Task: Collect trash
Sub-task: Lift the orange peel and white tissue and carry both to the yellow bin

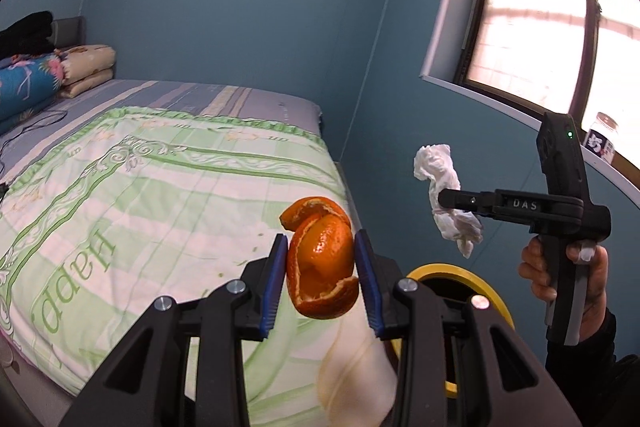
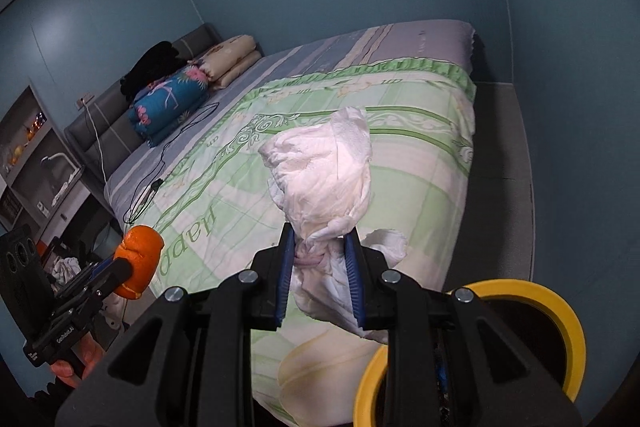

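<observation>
Left gripper point(image 1: 321, 269) clamps orange peel point(image 1: 323, 269) at lower centre; right gripper point(image 2: 320, 267) pinches a crumpled tissue point(image 2: 324, 179), bin point(image 2: 560, 311) lower right.

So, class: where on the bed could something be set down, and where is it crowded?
Free: the green quilt between its frilled edge and the "Happ" lettering. Crowded: the headboard end, with folded bedding, a black cable and dark clothes.

Orange peel point(image 1: 322, 263), white tissue point(image 2: 324, 173), yellow-rimmed bin point(image 2: 568, 323).
</observation>
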A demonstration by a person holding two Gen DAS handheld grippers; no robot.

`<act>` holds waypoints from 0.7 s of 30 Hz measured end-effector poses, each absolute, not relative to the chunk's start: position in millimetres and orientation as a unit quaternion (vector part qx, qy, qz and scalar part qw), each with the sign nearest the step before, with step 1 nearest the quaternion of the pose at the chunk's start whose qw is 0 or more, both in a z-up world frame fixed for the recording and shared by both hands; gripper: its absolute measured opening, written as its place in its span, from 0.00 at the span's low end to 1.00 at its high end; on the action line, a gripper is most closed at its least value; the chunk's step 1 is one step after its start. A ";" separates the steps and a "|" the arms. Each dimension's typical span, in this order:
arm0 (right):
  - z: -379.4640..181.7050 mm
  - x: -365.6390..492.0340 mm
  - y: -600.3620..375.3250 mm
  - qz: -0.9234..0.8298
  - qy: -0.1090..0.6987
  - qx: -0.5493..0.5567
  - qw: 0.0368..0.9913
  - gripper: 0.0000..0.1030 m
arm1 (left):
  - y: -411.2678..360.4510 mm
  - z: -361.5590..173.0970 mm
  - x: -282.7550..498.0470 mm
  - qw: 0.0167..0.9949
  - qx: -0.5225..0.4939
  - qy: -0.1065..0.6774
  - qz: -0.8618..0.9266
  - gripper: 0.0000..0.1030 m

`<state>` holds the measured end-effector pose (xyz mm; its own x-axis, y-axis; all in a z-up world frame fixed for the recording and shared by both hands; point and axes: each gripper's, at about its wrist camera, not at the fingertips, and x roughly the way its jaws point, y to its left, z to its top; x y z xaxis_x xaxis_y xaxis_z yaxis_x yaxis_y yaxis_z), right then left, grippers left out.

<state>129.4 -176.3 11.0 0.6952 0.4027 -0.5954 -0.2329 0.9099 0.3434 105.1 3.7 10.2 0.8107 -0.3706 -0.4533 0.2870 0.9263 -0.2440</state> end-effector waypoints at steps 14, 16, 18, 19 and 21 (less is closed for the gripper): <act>1.5 93.8 -231.1 0.129 0.334 0.155 0.921 0.23 | -59.5 19.9 104.7 0.940 -0.044 0.251 -0.229 0.31; -2.1 88.8 -237.2 0.121 0.332 0.159 0.922 0.23 | -69.1 21.0 104.4 0.938 -0.037 0.250 -0.237 0.31; -6.0 87.7 -242.1 0.114 0.333 0.166 0.921 0.23 | -77.2 21.5 103.1 0.937 -0.029 0.249 -0.242 0.31; -8.4 88.1 -244.5 0.113 0.334 0.171 0.920 0.23 | -80.7 22.0 102.8 0.937 -0.025 0.249 -0.244 0.31; -12.8 87.9 -247.3 0.107 0.337 0.176 0.919 0.23 | -89.3 21.6 103.3 0.935 -0.018 0.252 -0.249 0.32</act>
<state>87.9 -247.3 -12.8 0.7503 0.3160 -0.5807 -0.0787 0.9148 0.3960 103.3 -89.3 21.6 0.7483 -0.4754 -0.4626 0.4570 0.8749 -0.1600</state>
